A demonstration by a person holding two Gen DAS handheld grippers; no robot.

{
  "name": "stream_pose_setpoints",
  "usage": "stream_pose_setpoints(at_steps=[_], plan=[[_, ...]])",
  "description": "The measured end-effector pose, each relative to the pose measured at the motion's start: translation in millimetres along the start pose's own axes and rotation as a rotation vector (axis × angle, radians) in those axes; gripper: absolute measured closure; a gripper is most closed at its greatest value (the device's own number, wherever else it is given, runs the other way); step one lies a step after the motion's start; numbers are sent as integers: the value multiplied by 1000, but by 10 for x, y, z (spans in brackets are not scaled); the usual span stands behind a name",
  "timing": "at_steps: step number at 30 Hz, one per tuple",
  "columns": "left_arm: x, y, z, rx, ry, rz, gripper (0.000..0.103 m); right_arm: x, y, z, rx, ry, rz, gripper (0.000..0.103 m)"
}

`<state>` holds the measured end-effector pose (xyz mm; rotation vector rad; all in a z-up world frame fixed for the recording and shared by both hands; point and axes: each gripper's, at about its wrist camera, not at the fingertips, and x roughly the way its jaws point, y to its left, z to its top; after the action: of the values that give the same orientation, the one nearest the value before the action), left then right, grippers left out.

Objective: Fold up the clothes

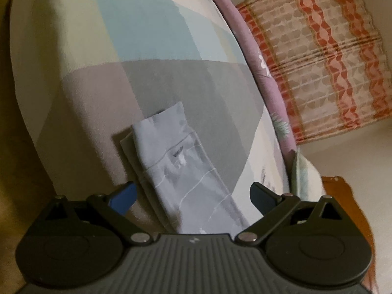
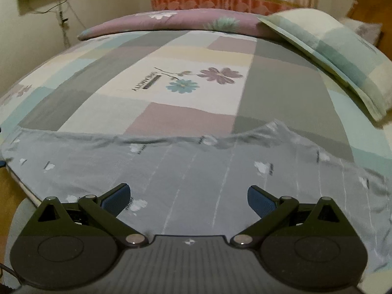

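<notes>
A pale grey garment (image 2: 196,166) with thin white stripes and small white prints lies spread across the near edge of the bed. In the left wrist view the same garment (image 1: 181,166) shows as a long narrow strip running away from the camera. My left gripper (image 1: 193,196) is open, its blue pads either side of the cloth's near end, with nothing clamped. My right gripper (image 2: 188,199) is open too, hovering just above the garment's near part.
The bed carries a patchwork sheet (image 2: 186,85) with flower prints. A checked pillow (image 2: 343,56) lies at the far right and a mauve folded quilt (image 2: 176,22) along the far edge. A patterned curtain (image 1: 318,56) hangs behind. A wooden bed frame (image 1: 343,196) shows beside the mattress.
</notes>
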<state>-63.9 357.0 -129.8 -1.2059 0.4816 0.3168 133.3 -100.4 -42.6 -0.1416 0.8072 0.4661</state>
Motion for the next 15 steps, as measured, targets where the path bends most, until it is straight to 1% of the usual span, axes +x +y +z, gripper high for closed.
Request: stream_pose_setpoints(at_steps=[3, 5, 9, 13, 15], plan=[[-2, 24, 44, -11, -3, -23, 5, 37, 120, 98, -53, -4, 27, 0], [22, 27, 62, -15, 2, -32, 5, 66, 261, 194, -110, -14, 67, 0], [59, 48, 51, -34, 9, -19, 5, 136, 684, 400, -248, -47, 167, 0], [78, 122, 38, -77, 5, -54, 5, 223, 1170, 543, -361, -67, 298, 0], [99, 122, 52, -94, 2, -61, 5, 289, 1439, 577, -425, -71, 359, 0]])
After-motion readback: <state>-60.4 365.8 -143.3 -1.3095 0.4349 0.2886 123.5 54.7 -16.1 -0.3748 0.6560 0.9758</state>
